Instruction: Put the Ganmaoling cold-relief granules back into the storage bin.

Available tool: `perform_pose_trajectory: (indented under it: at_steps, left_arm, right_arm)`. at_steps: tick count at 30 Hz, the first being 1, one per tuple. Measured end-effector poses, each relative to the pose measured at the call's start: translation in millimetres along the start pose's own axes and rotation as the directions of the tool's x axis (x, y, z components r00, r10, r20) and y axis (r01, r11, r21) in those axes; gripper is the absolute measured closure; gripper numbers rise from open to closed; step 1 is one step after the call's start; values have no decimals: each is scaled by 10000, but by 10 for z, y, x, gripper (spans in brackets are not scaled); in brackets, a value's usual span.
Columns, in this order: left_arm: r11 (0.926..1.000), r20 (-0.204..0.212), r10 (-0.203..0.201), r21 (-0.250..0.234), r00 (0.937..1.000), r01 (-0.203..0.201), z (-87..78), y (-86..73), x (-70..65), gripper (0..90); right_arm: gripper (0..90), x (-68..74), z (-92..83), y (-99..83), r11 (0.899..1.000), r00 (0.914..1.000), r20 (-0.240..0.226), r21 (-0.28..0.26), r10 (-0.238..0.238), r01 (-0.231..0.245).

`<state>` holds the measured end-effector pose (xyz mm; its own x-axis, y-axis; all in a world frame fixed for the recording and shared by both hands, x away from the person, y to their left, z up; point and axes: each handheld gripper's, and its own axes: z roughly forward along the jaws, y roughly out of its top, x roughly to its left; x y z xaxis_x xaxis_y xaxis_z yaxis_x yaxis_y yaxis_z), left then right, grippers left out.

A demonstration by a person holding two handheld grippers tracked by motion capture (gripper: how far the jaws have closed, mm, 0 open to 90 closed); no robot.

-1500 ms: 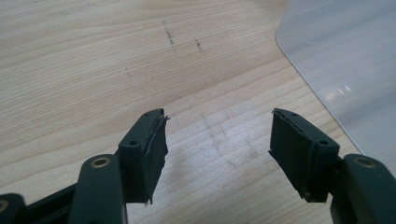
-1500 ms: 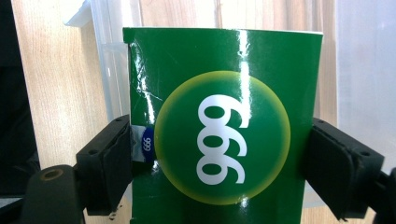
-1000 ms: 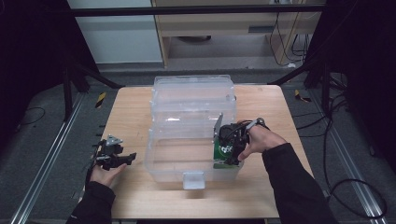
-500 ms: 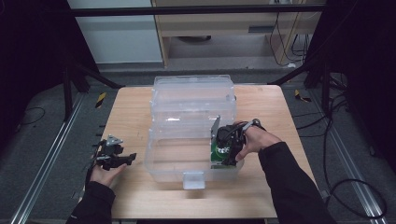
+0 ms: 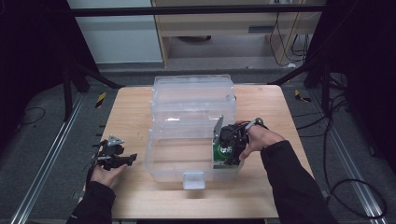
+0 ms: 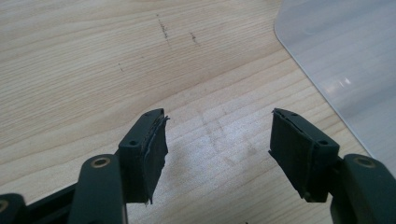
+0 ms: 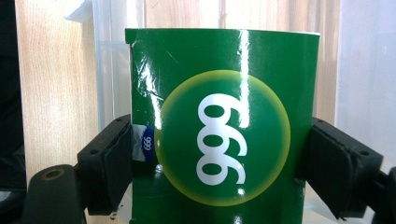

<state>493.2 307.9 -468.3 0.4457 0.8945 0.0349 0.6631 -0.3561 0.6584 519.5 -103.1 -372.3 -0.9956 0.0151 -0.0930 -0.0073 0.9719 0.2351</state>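
Progress looks midway, we judge: our right gripper (image 5: 227,151) is clamped on a green box (image 7: 224,126) at the near right corner of the clear plastic bin (image 5: 177,161) on the desk (image 5: 126,107). Setting it down and letting go remain. Our left gripper (image 6: 217,149) waits with jaws apart over bare desk left of the bin.

Dim surrounds, lit table (image 5: 130,112) – glare on green box (image 7: 224,121), pics soft
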Motion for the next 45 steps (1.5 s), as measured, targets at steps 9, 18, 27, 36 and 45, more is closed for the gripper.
perform_pose_trajectory:
  at_steps: [9, 18, 27, 36, 45]
  left_arm:
    - [10000, 20, -24, -52, 10000, 24, -8, 0, 6, 356]
    - [10000, 48, -35, -58, 10000, 36, -7, 0, 2, 356]
    - [9999, 3, 3, -130, 10000, -3, -24, 7, 0, 356]
    - [9992, -62, -93, -396, 9999, 90, -63, 12, 9, 365]
    - [9966, -405, 95, -809, 9991, -128, -119, 30, 26, 429]
  right_arm:
    - [171, 5, 33, 23, 9985, 9991, -135, 373, -404, 409]
    - [156, 16, 47, -18, 9999, 9993, -385, 165, 6, 0]
    - [161, 52, -64, -99, 9984, 9985, 65, -209, 536, -535]
    - [249, 180, -316, -178, 9737, 9820, 919, -1737, 1650, -1474]
    - [310, 346, -293, -103, 9465, 9767, 535, -2630, 2080, -1872]
